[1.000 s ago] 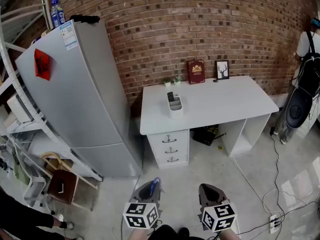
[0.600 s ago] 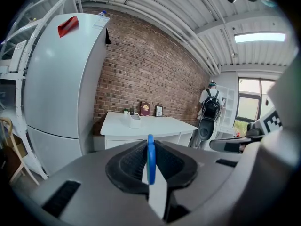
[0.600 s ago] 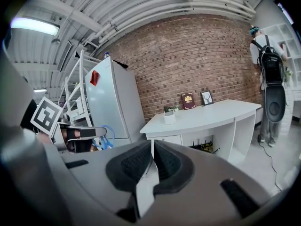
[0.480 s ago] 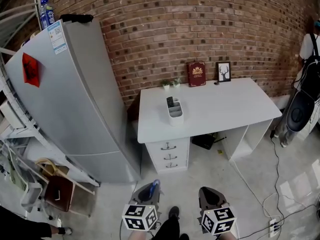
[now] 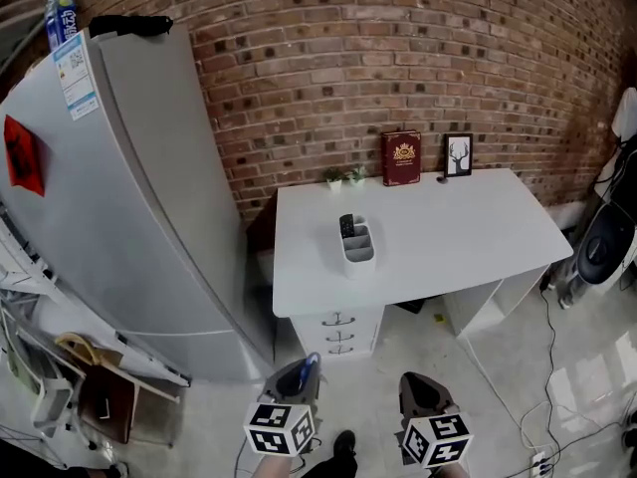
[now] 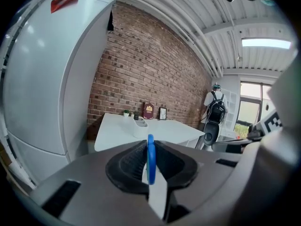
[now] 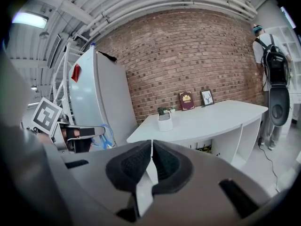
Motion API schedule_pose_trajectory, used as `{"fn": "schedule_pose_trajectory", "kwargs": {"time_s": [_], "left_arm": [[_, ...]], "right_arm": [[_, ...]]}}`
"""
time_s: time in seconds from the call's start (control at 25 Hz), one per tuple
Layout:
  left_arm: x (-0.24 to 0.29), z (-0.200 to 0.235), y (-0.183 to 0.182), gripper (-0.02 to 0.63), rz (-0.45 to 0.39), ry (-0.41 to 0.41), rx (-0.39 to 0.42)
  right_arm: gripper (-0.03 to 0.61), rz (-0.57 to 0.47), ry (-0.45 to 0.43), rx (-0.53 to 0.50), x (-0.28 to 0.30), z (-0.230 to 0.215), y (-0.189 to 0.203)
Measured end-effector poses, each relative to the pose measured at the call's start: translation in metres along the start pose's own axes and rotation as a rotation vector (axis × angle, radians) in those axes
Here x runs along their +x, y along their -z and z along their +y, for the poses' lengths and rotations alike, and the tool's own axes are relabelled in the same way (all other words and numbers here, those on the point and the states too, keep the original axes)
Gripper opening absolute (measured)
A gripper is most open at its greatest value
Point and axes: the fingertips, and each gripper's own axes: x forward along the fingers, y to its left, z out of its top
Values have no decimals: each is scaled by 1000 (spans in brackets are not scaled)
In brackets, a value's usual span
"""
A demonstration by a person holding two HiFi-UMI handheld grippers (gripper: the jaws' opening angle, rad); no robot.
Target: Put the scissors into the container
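Nearer came the white divided container [image 5: 358,245], well ahead of the left claw [image 6: 149,149] clamping blue-handled scissors [image 6: 150,160]. The right claw [image 7: 151,150] was closed, empty; mid-carry, more approach seemed needed.

Left gripper [image 5: 299,371] clamps scissors [image 6: 150,157] (right gripper [image 7: 151,147] closed).

A red brick wall [image 5: 328,58] is seen behind a white counter [image 5: 468,227] fitted with three drawers [image 5: 338,332], and a tall silver-grey refrigerator [image 5: 119,227] is stood just beside the counter's left end. A pale glossy floor [image 5: 498,366] is spread below, while a white ribbed ceiling [image 6: 273,62] is lit by a long strip light [image 6: 265,43].
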Motion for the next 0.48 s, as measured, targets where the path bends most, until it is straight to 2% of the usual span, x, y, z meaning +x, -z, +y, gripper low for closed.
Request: {"fn": "schedule_pose_trajectory", "kwargs": {"time_s": [0.48], "left_arm": [[66, 46, -35, 44, -2, 46, -11]], "right_arm": [[3, 20, 56, 3, 68, -9, -29]]}}
